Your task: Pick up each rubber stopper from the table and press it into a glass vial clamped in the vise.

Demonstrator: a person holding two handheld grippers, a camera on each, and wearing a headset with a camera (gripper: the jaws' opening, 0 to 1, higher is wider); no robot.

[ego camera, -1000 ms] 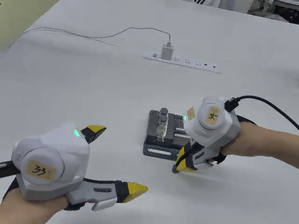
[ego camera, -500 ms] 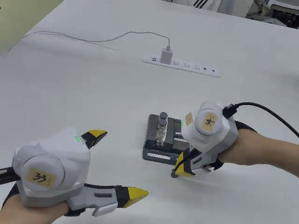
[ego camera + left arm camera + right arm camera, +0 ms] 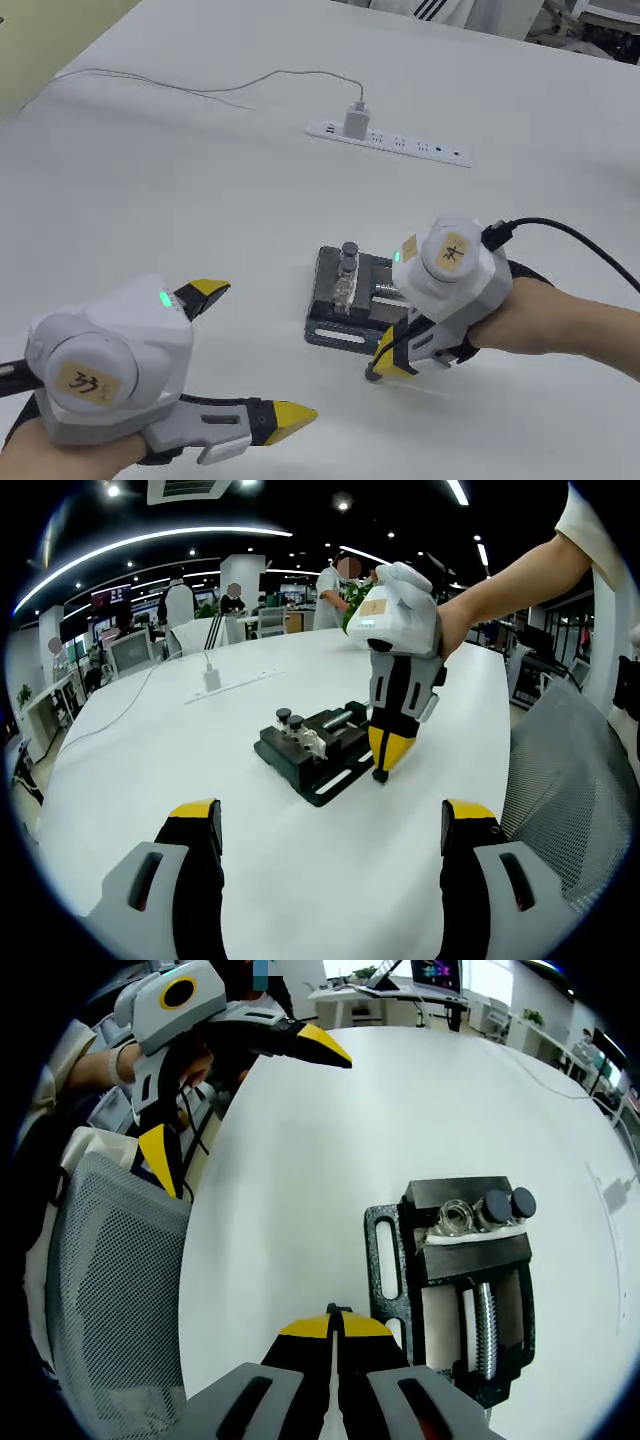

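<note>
Pinching rubber stopper [image 3: 380, 775] in left gripper view, right gripper [image 3: 383, 762] beside vise [image 3: 300, 765]

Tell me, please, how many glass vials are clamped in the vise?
3, in one row in the vise: a stoppered vial at the end, a second stoppered vial next to it, then an open vial.

White workbench [image 3: 150, 200], power strip [image 3: 400, 135], grey mesh chair [image 3: 110, 1290], curved ceiling light strip [image 3: 150, 542]

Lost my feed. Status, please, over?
Left gripper open, hovering. Right gripper shut on stopper beside vise. Two vials stoppered, third vial open. Nothing in the way.
</note>
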